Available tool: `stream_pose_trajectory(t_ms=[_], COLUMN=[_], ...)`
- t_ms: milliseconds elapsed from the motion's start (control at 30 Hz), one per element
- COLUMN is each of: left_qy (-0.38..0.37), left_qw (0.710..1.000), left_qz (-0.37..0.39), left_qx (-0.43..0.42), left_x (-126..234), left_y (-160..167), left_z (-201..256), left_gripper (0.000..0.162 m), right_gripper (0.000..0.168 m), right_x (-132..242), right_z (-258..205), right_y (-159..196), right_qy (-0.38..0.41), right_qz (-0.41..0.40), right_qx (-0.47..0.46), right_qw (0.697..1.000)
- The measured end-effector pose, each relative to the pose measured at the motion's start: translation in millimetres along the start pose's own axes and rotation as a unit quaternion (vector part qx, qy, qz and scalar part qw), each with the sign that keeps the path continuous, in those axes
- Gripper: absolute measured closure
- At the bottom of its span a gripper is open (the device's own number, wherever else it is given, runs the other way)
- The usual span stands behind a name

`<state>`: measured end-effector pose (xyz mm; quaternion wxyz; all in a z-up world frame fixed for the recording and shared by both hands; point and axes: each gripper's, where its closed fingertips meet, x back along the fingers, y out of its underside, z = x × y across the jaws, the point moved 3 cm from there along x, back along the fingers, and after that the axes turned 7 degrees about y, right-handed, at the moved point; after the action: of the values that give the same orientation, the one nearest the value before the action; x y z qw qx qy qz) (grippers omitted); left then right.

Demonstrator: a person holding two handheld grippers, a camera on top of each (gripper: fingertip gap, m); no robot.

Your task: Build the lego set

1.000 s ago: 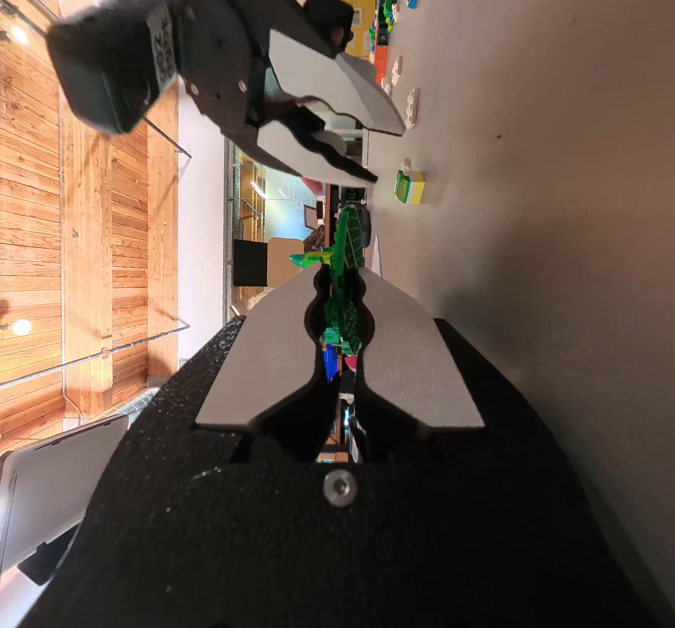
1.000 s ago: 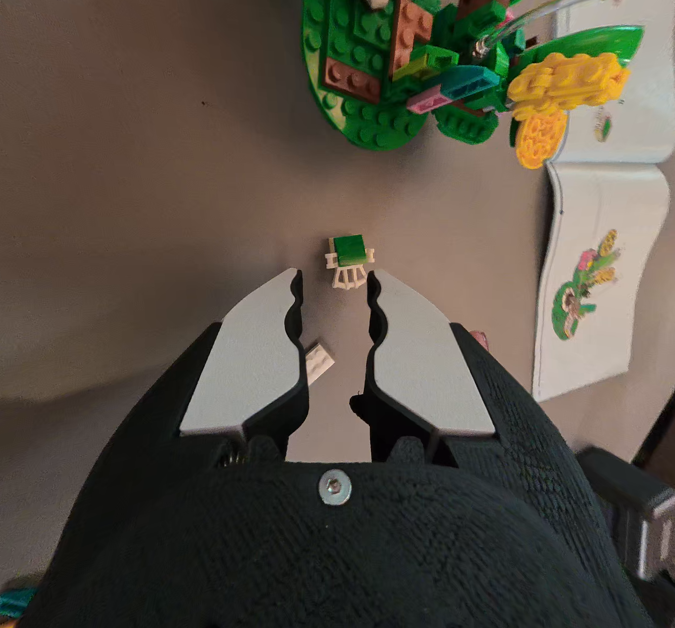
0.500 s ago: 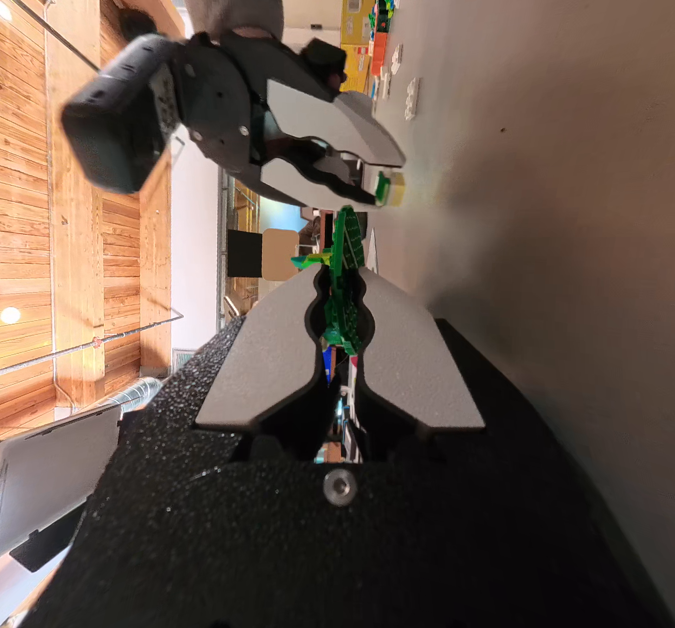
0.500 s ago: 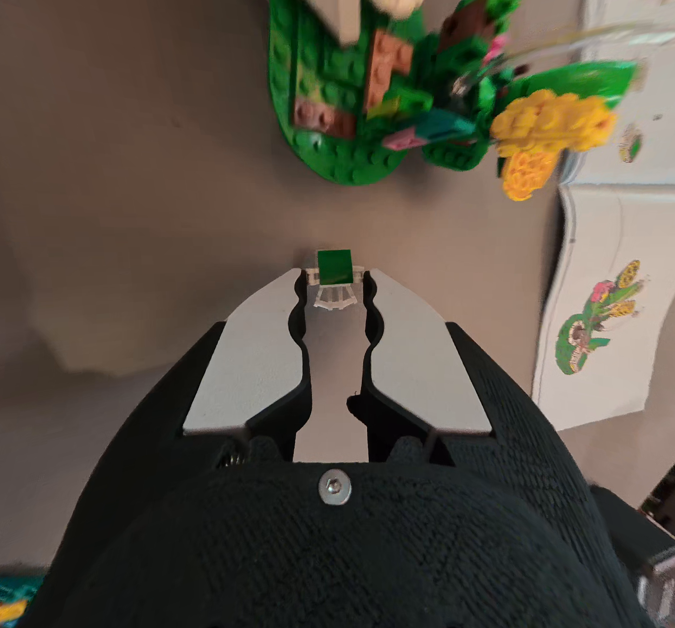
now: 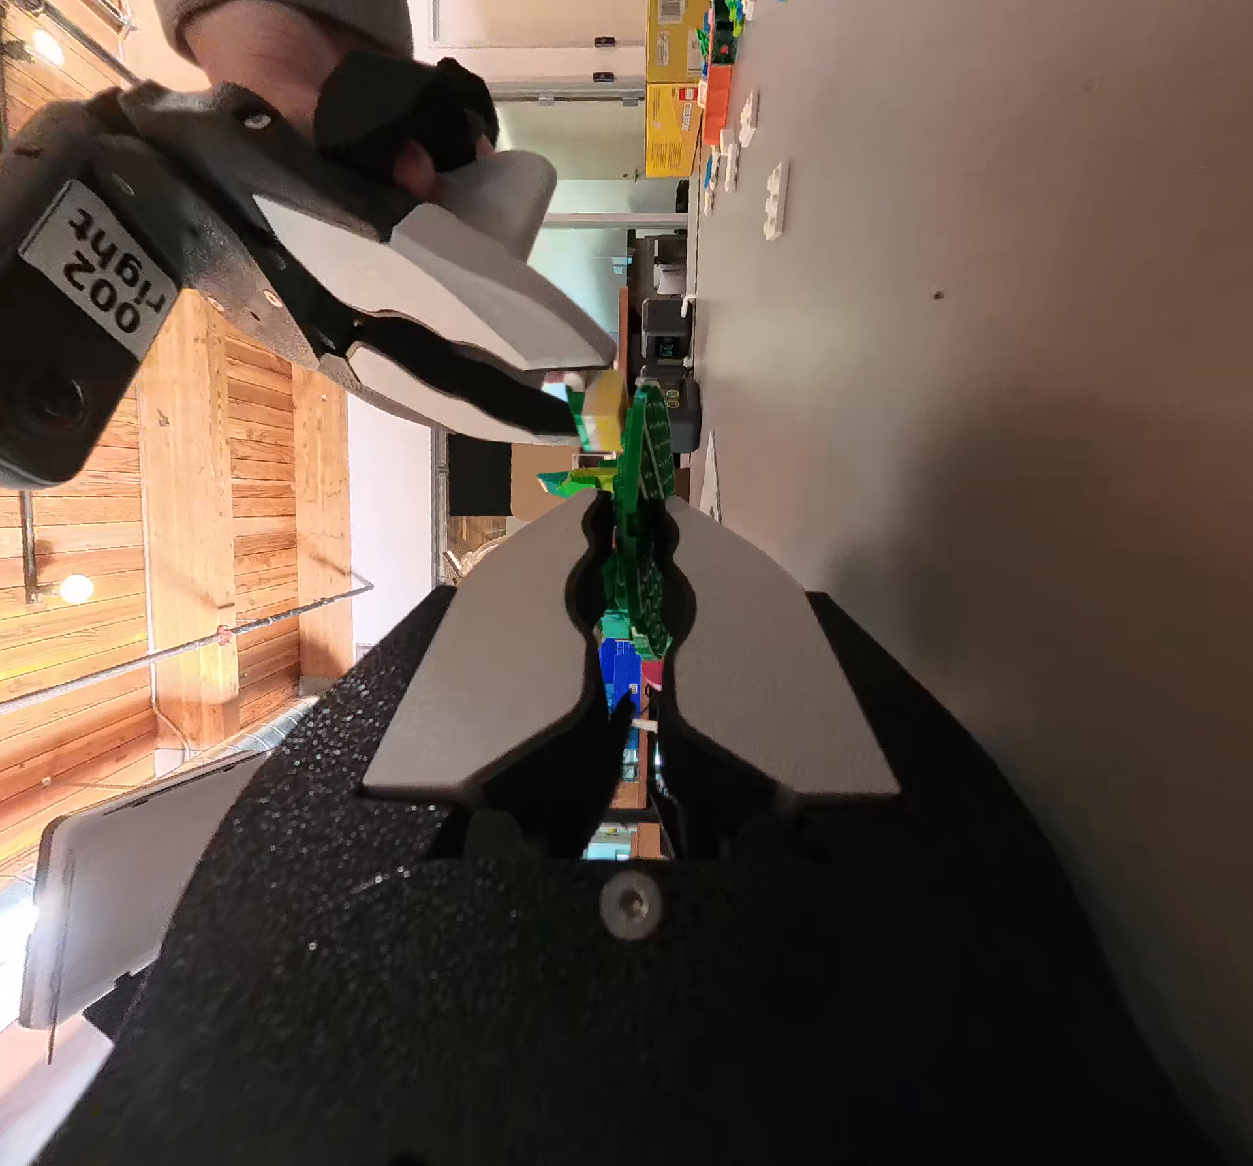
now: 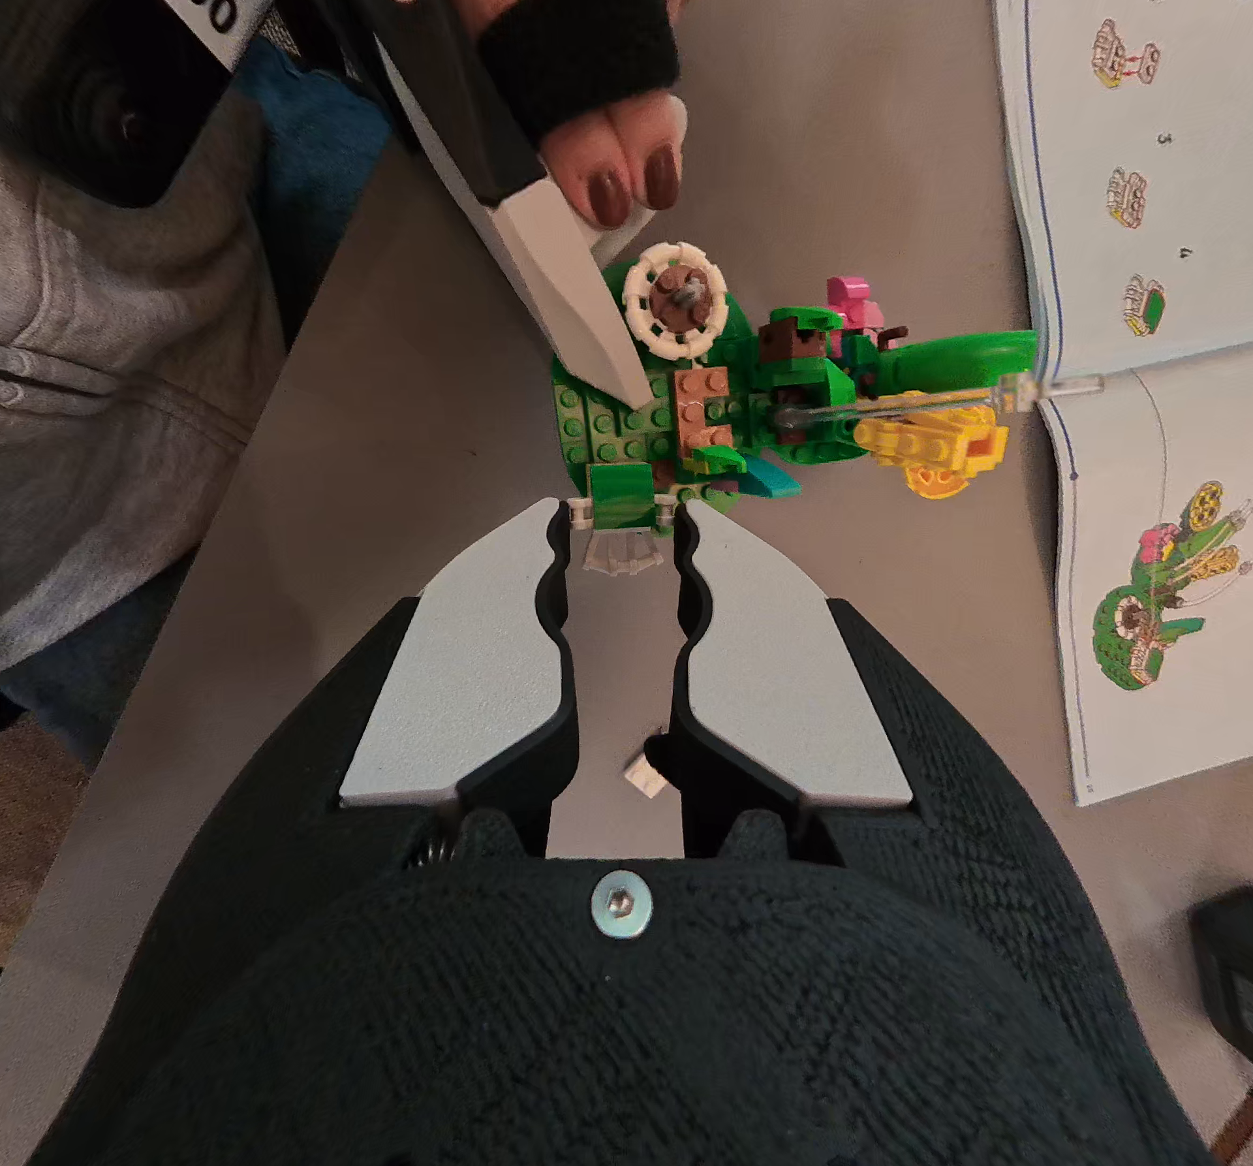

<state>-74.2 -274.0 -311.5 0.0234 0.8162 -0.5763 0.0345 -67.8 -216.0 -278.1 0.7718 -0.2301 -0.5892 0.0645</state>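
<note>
My left gripper [image 5: 634, 509] is shut on the edge of the round green plate of the lego flower model [image 5: 644, 523], held above the grey table. The model [image 6: 712, 401] also shows in the right wrist view, with brown bricks, a white ring, pink and yellow flowers. My right gripper [image 6: 620, 509] is shut on a small green, yellow and white piece [image 6: 620, 496] and holds it at the near rim of the model's plate. In the left wrist view the right gripper [image 5: 576, 408] presses that piece [image 5: 600, 411] against the plate.
An open instruction booklet [image 6: 1152, 523] lies to the right on the grey table [image 6: 420, 333]. A small white piece [image 6: 644, 777] lies under my right gripper. Loose bricks [image 5: 773, 197] and yellow boxes [image 5: 668, 82] stand at the table's far end.
My right gripper closed on the small green piece, lifted it off the table and carried it to the model's plate. My left gripper kept hold of the model.
</note>
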Motion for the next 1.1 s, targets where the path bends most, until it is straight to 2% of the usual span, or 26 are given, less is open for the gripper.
stream_pose_trajectory(t_ms=[467,867,1000,1100], left_qy=[-0.014,-0.012,-0.011,-0.016], left_qw=[0.999,1.000,0.999,0.998], left_qz=[0.018,0.018,0.035,0.047], left_qx=[-0.035,-0.017,-0.005,-0.029], left_x=[3.9,3.3,-8.6,-29.6], left_y=[-7.7,-4.1,3.3,9.8], left_z=[1.2,-0.1,-8.3,-14.9], left_gripper=[0.151,0.151,0.151,0.151], right_gripper=[0.140,0.140,0.140,0.140], right_x=[-0.4,0.7,7.0,21.3], right_z=[-6.2,-6.0,5.5,18.6], right_y=[-2.5,-1.8,4.3,10.7], right_qy=[0.011,0.021,0.041,0.057], right_qz=[-0.028,-0.024,-0.029,-0.030], right_qx=[0.009,0.008,0.012,0.005], right_qw=[0.999,0.999,0.999,0.998])
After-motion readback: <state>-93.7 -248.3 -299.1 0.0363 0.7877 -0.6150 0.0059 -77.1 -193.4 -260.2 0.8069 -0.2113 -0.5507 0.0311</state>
